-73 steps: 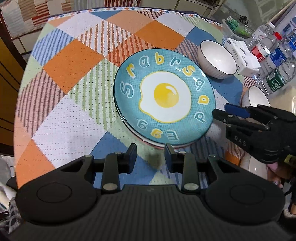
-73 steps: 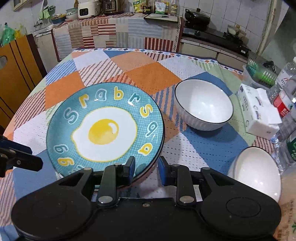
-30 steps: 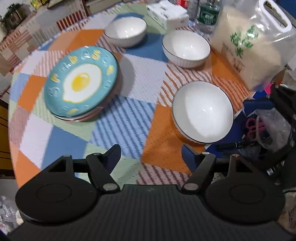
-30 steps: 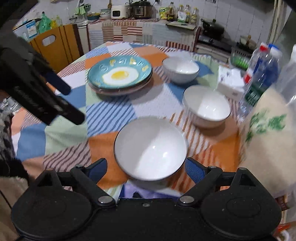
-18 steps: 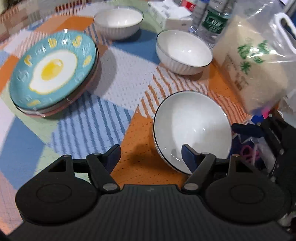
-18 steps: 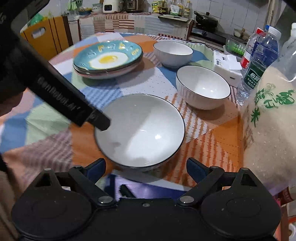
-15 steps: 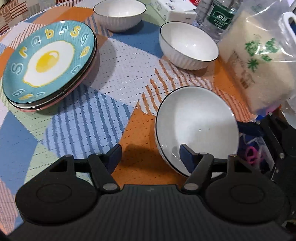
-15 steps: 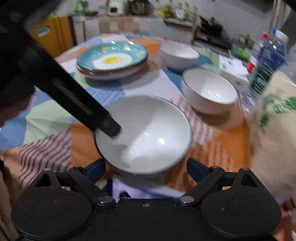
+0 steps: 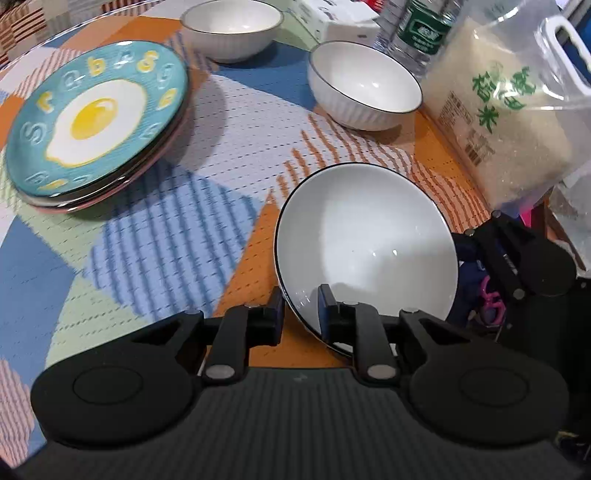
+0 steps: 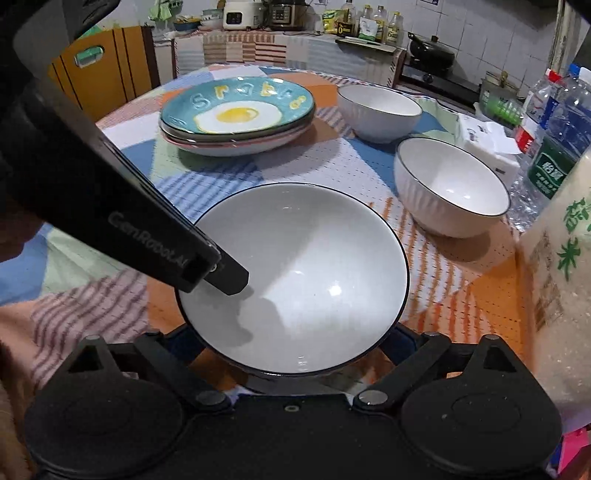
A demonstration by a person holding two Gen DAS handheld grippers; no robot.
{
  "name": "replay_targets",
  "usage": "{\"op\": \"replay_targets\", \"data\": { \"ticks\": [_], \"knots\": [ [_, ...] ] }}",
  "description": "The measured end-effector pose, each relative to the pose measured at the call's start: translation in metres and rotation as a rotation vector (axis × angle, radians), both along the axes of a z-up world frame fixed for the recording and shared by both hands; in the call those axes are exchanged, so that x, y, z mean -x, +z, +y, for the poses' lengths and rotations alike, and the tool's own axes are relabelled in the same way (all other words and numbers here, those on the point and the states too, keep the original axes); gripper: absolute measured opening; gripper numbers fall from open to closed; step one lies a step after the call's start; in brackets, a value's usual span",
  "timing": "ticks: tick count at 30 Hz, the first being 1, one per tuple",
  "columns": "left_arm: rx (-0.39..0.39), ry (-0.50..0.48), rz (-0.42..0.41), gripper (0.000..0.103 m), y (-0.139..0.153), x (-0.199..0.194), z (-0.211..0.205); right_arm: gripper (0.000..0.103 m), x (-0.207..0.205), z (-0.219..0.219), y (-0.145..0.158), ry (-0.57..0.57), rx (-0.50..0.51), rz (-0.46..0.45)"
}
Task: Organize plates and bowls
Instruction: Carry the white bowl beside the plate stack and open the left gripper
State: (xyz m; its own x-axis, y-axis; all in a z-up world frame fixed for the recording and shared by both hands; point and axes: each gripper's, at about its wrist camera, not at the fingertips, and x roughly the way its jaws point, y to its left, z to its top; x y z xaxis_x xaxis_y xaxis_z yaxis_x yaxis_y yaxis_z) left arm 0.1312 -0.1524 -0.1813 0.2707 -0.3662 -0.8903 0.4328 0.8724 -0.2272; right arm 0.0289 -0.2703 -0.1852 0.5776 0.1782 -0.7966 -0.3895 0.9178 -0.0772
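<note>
Three white bowls and one stack of plates on the patchwork table

The left gripper [image 9: 301, 308] had its jaws pinched on the rim of the nearest bowl [image 9: 369, 247], tipping it up at the table's near edge. The right gripper [image 10: 291, 343] sat spread wide under that bowl. The other two bowls [image 9: 364, 83] [image 9: 231, 26] sat behind, with the egg-print plate stack [image 9: 98, 118] off to the left, three plates as far as I could count.

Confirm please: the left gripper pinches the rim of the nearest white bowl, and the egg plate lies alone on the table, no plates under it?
Not quite. The left gripper does pinch the nearest white bowl, but the egg plate tops a stack of plates, as the right wrist view shows.
</note>
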Motion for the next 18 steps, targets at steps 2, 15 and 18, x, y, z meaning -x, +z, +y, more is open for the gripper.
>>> {"op": "replay_targets", "data": {
  "ticks": [2, 15, 18],
  "knots": [
    [-0.002, 0.026, 0.005, 0.017, 0.004, 0.0, 0.01, 0.098, 0.001, 0.008, 0.003, 0.015, -0.017, -0.004],
    [-0.027, 0.173, -0.004, 0.018, 0.024, -0.004, 0.084, 0.098, -0.017, 0.064, 0.008, 0.153, -0.109, -0.021],
    [-0.008, 0.213, 0.024, 0.022, 0.014, -0.009, 0.092, 0.098, -0.021, 0.074, 0.004, 0.173, -0.085, -0.03]
  ]
}}
